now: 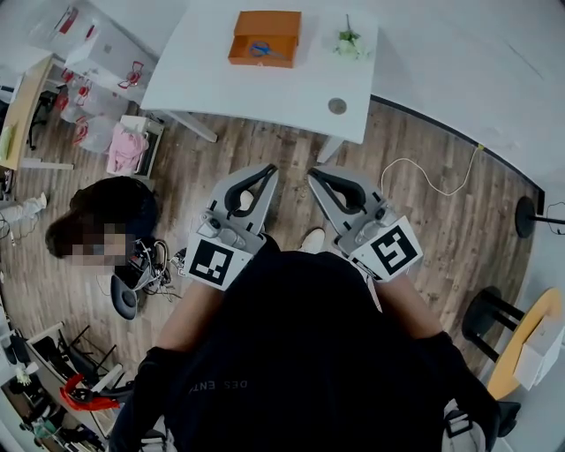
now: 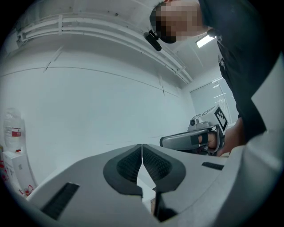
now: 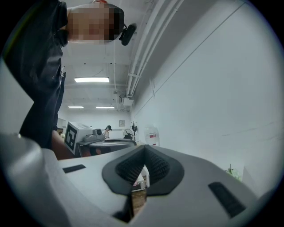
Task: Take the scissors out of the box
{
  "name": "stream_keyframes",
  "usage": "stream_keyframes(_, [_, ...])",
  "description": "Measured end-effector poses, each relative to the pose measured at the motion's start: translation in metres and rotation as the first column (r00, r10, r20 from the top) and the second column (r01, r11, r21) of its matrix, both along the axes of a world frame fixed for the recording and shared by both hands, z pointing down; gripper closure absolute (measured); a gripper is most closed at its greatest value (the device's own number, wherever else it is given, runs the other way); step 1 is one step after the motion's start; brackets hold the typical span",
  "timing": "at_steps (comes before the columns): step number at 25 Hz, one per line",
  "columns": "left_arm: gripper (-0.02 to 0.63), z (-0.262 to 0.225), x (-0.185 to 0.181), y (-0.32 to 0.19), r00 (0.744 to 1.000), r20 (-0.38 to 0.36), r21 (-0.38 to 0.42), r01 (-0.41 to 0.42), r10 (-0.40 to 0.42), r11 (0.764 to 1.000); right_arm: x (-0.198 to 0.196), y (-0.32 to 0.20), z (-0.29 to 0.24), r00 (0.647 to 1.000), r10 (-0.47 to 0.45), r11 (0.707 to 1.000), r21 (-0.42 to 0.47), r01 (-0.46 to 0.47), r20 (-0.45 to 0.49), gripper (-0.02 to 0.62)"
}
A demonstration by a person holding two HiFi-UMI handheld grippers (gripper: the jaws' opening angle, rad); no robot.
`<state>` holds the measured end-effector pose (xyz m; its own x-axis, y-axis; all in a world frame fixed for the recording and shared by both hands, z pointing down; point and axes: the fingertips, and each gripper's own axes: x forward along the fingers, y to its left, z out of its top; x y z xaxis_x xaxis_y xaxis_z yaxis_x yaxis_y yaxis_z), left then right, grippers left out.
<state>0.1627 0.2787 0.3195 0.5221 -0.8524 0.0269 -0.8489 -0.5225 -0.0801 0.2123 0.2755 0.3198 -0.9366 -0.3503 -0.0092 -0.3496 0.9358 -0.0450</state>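
Person is standing well back from the white tabletop (image 1: pixel 203 71), holding both grippers close to the body. By my reading the reach is not yet begun.

The orange box (image 1: pixel 284 26) is sitting open towards the far side of the tabletop. The blue-handled scissors (image 1: pixel 261 49) are lying inside it, well apart from either gripper.

The left gripper (image 1: pixel 267 169) is holding its jaws pressed together with nothing between them. The right gripper (image 1: pixel 316 170) is doing the same: tips meeting, empty.

The next move is calling for a step forward across the wooden floor (image 1: pixel 265 146). One gripper would then be opening and coming down into the box over the handles.

Only the head view is giving the box, the scissors and a small flower sprig (image 1: pixel 350 42) to their right. The gripper views are tilting upward at the wall (image 2: pixel 88 102) and ceiling lights (image 3: pixel 91 80). Each is catching the other gripper alongside, and neither is showing the box.
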Motion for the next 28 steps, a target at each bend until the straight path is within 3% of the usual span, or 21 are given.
stream_keyframes(13, [0.584,0.003,-0.130,-0.089,0.997,-0.024,0.030,-0.073,0.074,0.997,-0.128,-0.080,0.000,0.992,0.085,0.996,0.011,-0.084,-0.089,0.603])
stream_keyframes(17, [0.584,0.002,-0.169,-0.113,0.993,-0.018,0.036,-0.117,0.118,0.992,-0.172,-0.103,0.009,0.990,0.101,0.994,-0.022,-0.103,-0.101,0.603])
stream_keyframes(23, [0.584,0.008,-0.211,-0.136,0.984,-0.036,0.015,-0.175,0.175,0.985,-0.224,-0.121,0.016,0.980,0.146,0.989,-0.007,-0.148,-0.135,0.603])
stream_keyframes(28, [0.584,0.013,-0.228,-0.153,0.978,-0.047,0.013,-0.202,0.202,0.979,-0.242,-0.137,0.022,0.973,0.182,0.982,-0.027,-0.188,-0.140,0.603])
